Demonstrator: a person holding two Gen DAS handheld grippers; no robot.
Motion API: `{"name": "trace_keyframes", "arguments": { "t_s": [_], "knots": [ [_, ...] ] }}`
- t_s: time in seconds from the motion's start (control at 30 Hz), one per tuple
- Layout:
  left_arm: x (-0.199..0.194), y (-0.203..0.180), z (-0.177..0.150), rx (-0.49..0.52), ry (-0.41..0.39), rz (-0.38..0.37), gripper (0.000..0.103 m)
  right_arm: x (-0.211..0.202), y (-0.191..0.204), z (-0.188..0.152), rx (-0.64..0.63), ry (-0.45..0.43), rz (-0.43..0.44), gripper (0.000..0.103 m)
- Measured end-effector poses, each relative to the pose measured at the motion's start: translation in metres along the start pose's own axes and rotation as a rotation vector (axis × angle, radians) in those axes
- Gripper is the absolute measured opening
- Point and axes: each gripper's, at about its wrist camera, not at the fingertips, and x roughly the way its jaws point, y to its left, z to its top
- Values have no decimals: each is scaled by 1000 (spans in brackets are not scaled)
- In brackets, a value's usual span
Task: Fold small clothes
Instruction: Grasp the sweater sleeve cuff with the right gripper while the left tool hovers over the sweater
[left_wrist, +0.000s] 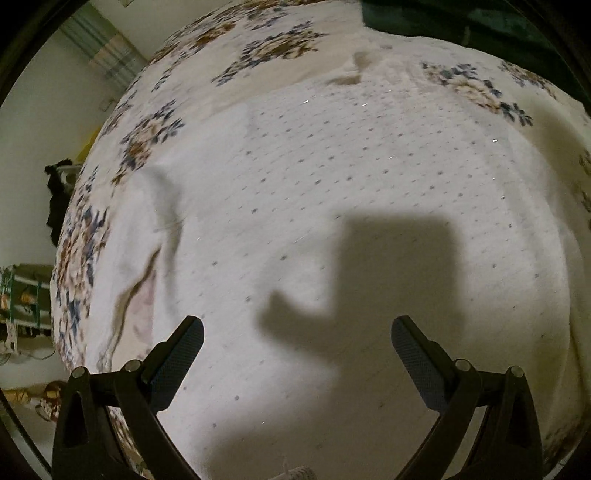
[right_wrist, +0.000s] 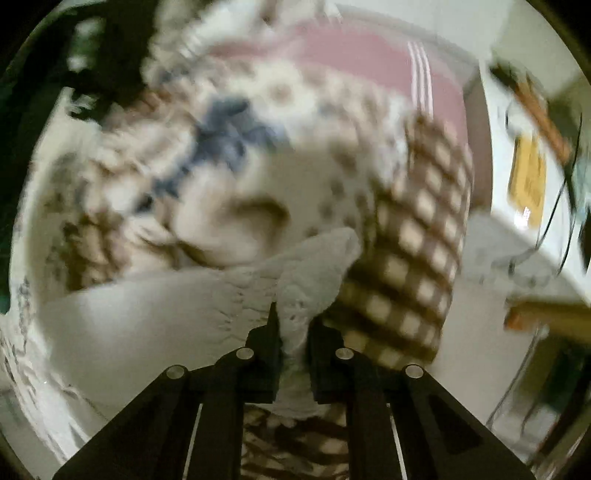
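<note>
Spread wide, my left gripper (left_wrist: 297, 332) holds nothing; its two black fingers (left_wrist: 183, 354) hang over the white dotted garment (left_wrist: 332, 177), which lies flat on the floral bedsheet (left_wrist: 155, 136) and fills the ground ahead and beneath them. Between the fingers falls the gripper's own shadow (left_wrist: 373, 280) on the cloth. At the garment's left side a fold (left_wrist: 147, 280) is turned up, showing a pale pink inner face. Whether the fingers touch the cloth I cannot tell.

From the right wrist, much is blurred. My right gripper (right_wrist: 293, 325) is clenched on a bunched piece of white cloth (right_wrist: 314, 266), which rises out between the pads. Just beside it, to the right, hangs a brown checked fabric (right_wrist: 417, 229).
</note>
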Motion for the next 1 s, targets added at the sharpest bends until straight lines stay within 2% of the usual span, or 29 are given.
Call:
{"name": "trace_keyframes", "arguments": {
  "t_s": [0.13, 0.27, 0.37, 0.4, 0.47, 0.53, 0.6, 0.67, 0.73, 0.83, 0.87, 0.9, 0.93, 1.0],
  "knots": [
    [-9, -11, 11, 13, -35, -29, 103, -34, 4, 42, -47, -119, -13, 11],
    [-9, -21, 15, 11, -37, -54, 103, -27, 9, 85, -48, -128, -35, 14],
    [-5, -29, 15, 12, -29, -67, 103, 12, -4, 106, 49, -4, -51, 47],
    [-5, -31, 14, 11, -27, -71, 103, 5, -2, 102, 94, 12, -41, 49],
    [-4, -34, 12, 13, -31, -73, 103, 8, -17, 93, 202, 27, 31, 51],
    [-2, -36, 8, 17, -27, -76, 103, 17, -32, 75, 299, 56, 147, 60],
    [5, -37, 4, 21, -11, -75, 103, 35, -39, 58, 397, 107, 258, 61],
    [13, -37, 1, 23, 14, -70, 103, 57, -41, 46, 485, 153, 332, 61],
    [19, -33, -1, 12, 26, -67, 103, 77, -39, 43, 539, 152, 403, 61],
    [24, -25, -1, -6, 30, -57, 103, 89, -22, 50, 560, 70, 437, 61],
    [26, -22, -1, -15, 32, -53, 103, 90, -15, 53, 560, 34, 441, 53],
    [27, -20, -1, -20, 33, -52, 103, 92, -4, 58, 539, 30, 435, 25],
    [28, -17, -1, -29, 33, -50, 103, 91, 7, 63, 502, 45, 413, 10],
    [30, -12, -1, -39, 32, -48, 103, 72, 30, 81, 407, 6, 391, 7]
  ]
}}
